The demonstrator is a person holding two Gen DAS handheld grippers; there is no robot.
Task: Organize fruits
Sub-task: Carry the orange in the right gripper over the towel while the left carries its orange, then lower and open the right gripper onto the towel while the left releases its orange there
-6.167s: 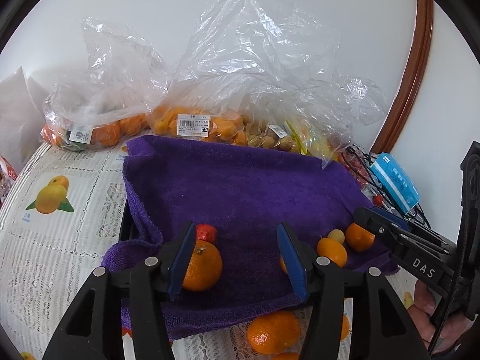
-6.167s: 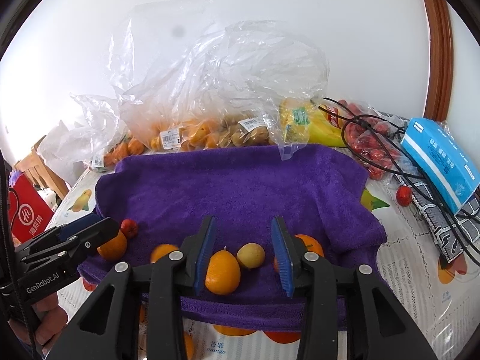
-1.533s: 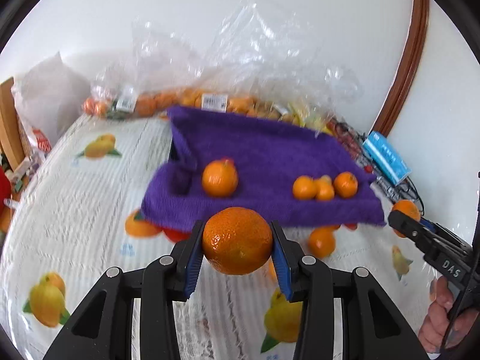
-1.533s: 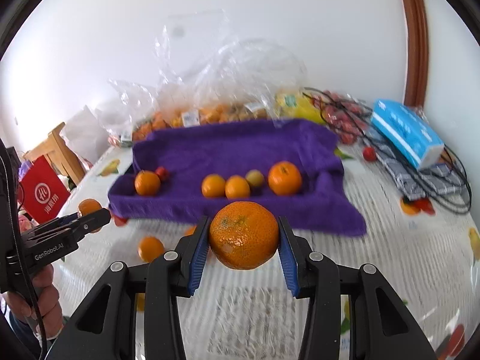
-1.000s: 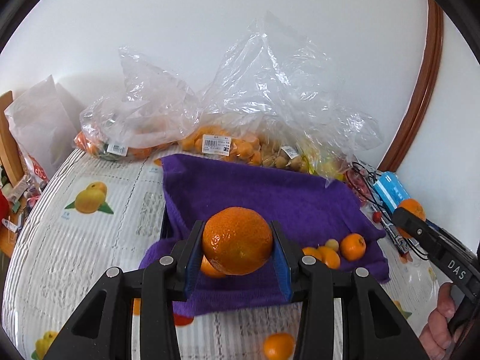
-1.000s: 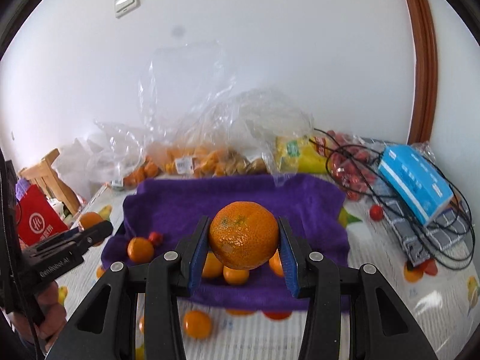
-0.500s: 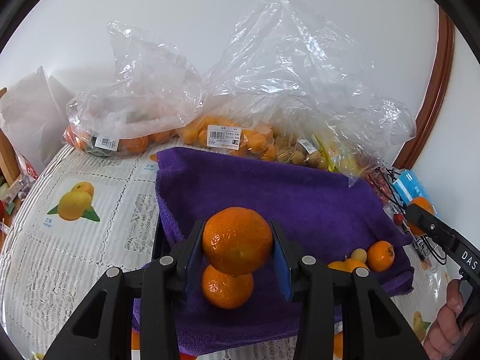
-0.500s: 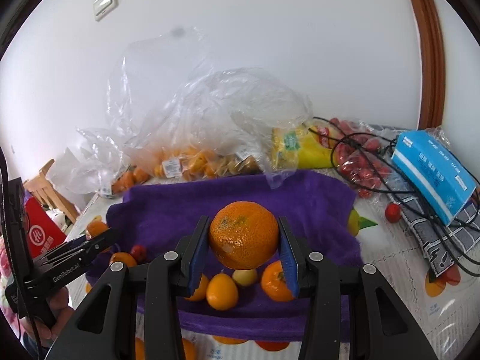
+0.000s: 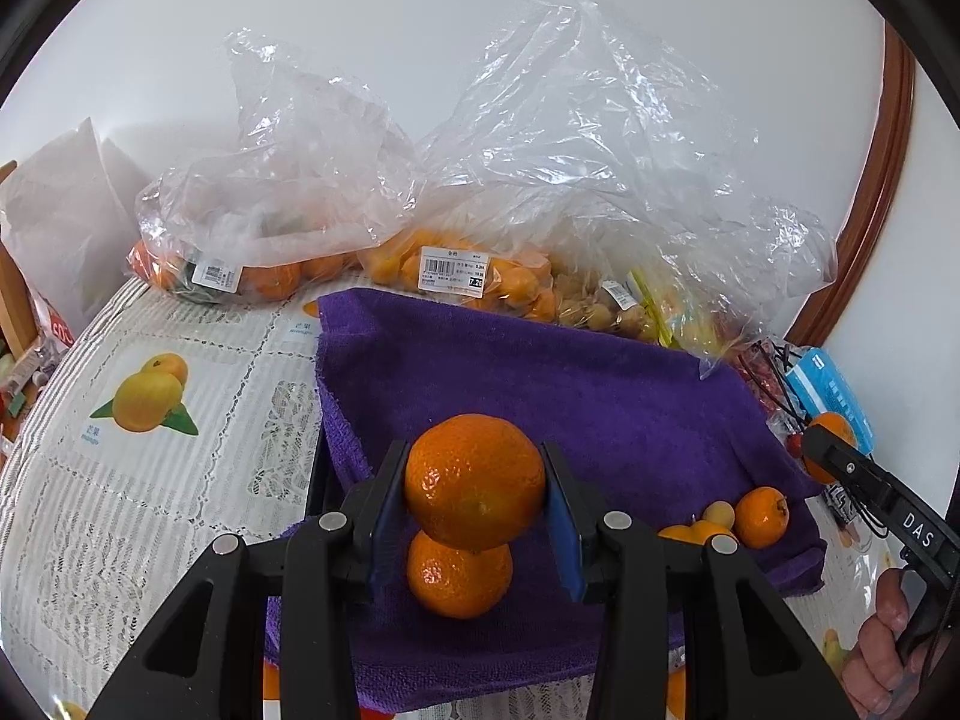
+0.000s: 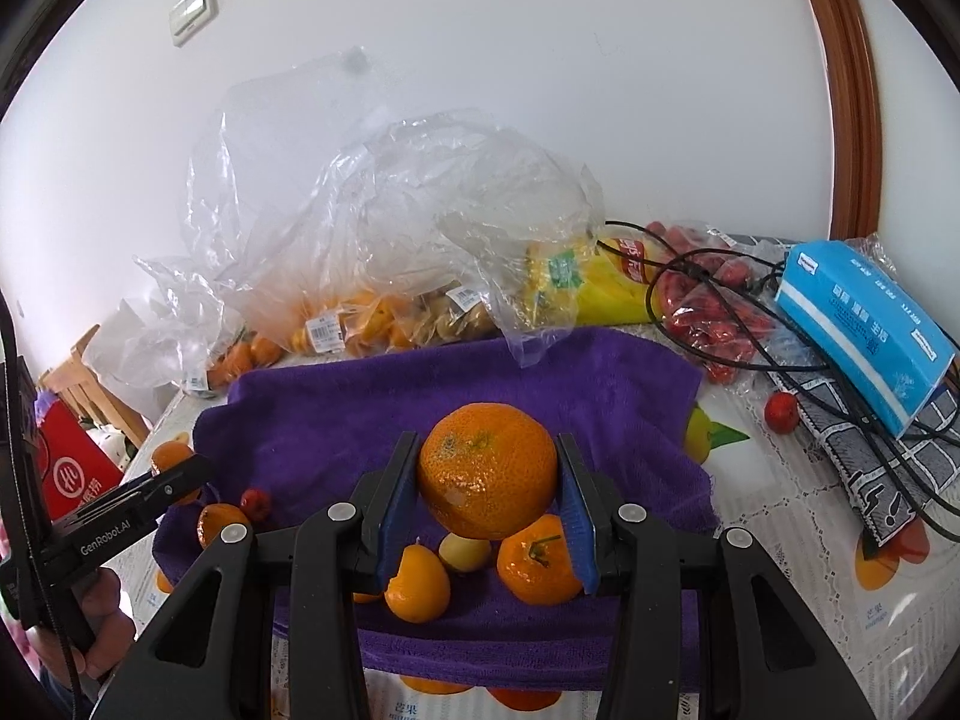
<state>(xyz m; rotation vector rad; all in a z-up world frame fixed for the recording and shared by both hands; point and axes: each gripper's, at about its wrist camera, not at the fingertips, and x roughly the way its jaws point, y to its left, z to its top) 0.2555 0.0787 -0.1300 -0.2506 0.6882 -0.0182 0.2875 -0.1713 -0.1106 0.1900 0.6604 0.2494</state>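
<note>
1. The left gripper [image 9: 474,516] is clamping a large orange [image 9: 474,482] between its blue pads, jaws closed only as far as the fruit allows, and is holding it in the air over the near left part of the purple towel [image 9: 600,396].
2. The right gripper [image 10: 487,510] is gripping a second large orange [image 10: 487,471] the same way, blue pads pressing on both sides, above the near middle of the towel.
3. Just under the left gripper's fruit, another orange [image 9: 459,576] is lying on the towel.
4. Below the right gripper's fruit, a small orange [image 10: 540,558], a small orange fruit [image 10: 418,585] and a pale yellow fruit [image 10: 465,552] are sitting close together on the cloth.
5. Further left on the towel, a small red fruit [image 10: 255,501] is resting.
6. Beyond the towel, clear plastic bags [image 9: 540,192] of fruit are lying against the white wall [image 10: 540,60].
7. To the right, a blue tissue pack [image 10: 864,324] is sitting on black cables [image 10: 720,276].
</note>
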